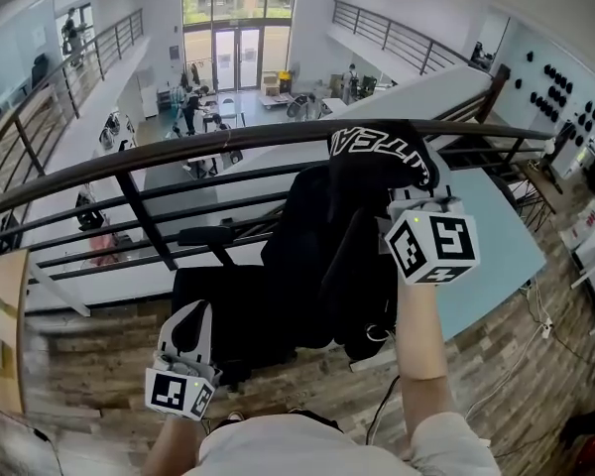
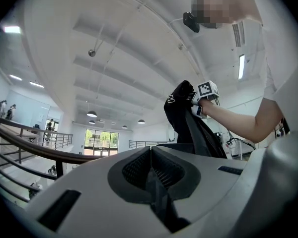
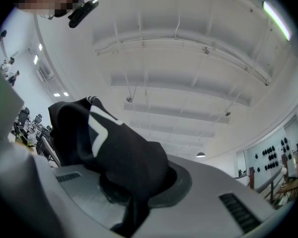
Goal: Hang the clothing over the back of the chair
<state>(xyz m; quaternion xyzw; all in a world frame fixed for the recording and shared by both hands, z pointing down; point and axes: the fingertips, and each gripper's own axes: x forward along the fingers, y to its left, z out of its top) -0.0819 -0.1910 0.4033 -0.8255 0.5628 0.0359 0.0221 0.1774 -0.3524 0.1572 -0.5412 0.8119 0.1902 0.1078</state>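
Observation:
A black garment (image 1: 377,152) with white lettering hangs in front of me, lifted high by my right gripper (image 1: 416,201), which is shut on its top. In the right gripper view the cloth (image 3: 114,148) bunches over the closed jaws and hides them. Lower left, my left gripper (image 1: 185,350) is shut on a thin fold of the same garment (image 2: 188,123); the black fabric runs down from between its closed jaws. The black office chair (image 1: 206,235) stands just beyond. The hanging garment covers most of the chair's back, while one armrest and the seat show.
A dark metal railing (image 1: 178,157) runs across right behind the chair, with a drop to a lower floor beyond it. A wooden table edge (image 1: 0,315) is at the left. Cables (image 1: 535,315) lie on the wood floor at the right.

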